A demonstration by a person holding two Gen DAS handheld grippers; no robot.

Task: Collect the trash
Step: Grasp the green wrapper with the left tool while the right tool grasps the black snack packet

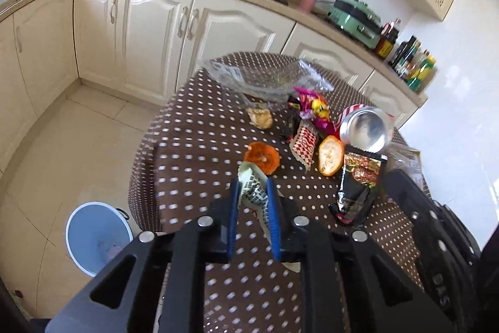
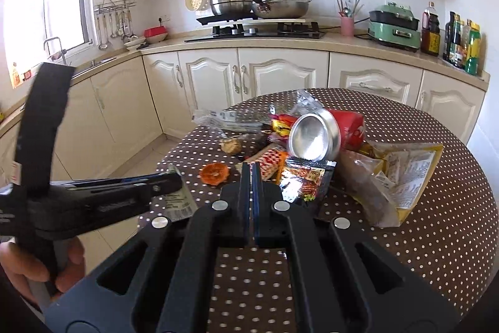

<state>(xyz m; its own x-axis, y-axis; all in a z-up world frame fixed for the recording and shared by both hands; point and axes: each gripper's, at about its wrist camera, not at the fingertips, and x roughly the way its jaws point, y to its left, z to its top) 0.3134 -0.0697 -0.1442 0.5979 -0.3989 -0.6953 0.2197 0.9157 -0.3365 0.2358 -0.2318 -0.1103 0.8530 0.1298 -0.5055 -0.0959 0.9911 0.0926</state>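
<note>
A kitchen, with a dotted table [image 1: 193, 145] strewn with trash: can [image 1: 365, 130], peel [image 1: 262, 157], packets. The left gripper [image 1: 253, 192] pinches a wrapper [image 1: 253, 186] just above the cloth, so I'd say the carry to the blue bin [image 1: 96, 236] on the floor comes next; the right gripper [image 2: 251, 173] waits, jaws together, holding nothing

The left gripper [image 1: 253, 192] has its blue pads clamped on a checkered wrapper [image 1: 254, 191], held above the polka-dot counter [image 1: 193, 145]. Just past it sits an orange peel [image 1: 261, 157], then a bread piece [image 1: 330, 155], a tipped can [image 1: 365, 130] and a black snack packet [image 1: 355, 189]. A blue trash bin [image 1: 96, 236] is on the floor, lower left.
</note>
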